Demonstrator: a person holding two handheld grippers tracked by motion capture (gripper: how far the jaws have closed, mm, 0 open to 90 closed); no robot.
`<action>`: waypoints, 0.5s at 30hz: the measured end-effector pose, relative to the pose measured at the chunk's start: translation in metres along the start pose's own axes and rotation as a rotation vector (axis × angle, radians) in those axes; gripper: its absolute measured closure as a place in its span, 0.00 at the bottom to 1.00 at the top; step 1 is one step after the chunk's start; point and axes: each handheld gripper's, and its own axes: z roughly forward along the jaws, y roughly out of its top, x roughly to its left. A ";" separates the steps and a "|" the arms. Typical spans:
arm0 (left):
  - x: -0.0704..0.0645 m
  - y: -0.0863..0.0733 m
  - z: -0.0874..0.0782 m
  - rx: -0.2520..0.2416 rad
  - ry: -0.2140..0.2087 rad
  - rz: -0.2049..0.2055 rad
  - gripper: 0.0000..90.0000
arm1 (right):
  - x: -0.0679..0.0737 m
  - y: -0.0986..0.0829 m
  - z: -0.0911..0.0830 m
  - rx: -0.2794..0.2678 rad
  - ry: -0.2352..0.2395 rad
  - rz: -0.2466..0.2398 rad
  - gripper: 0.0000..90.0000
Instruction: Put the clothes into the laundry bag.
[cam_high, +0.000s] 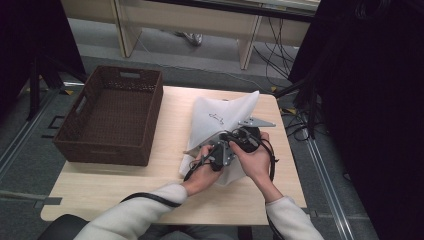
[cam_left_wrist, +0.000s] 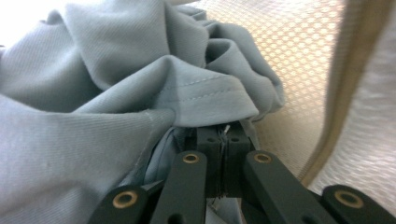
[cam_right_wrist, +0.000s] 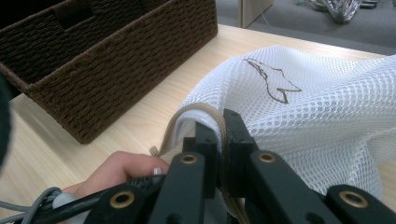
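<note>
Grey garment sits bunched at the mouth of the white mesh bag, which lies on the table right of the wicker basket, long axis running away from me. My left gripper is clamped on the garment's hem, pointing into the bag. My right gripper pinches the bag's tan rim cord, holding the mouth up; both hands sit side by side at the bag's near end.

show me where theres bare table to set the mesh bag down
Bare wood lies along the near table edge in front of the wicker basket, and in the strip between basket and mesh bag. The right side is crowded: bag, grey cloth, both hands and grippers.
</note>
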 end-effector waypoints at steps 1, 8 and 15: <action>0.000 0.000 0.001 0.007 -0.003 -0.001 0.97 | -0.001 0.000 0.000 0.000 -0.003 -0.013 0.97; 0.000 -0.001 -0.005 0.002 -0.037 0.065 0.89 | -0.003 -0.002 -0.002 0.017 -0.007 0.023 0.97; 0.002 -0.003 -0.007 0.020 -0.045 0.065 0.91 | -0.004 -0.003 -0.001 0.011 -0.010 0.001 0.97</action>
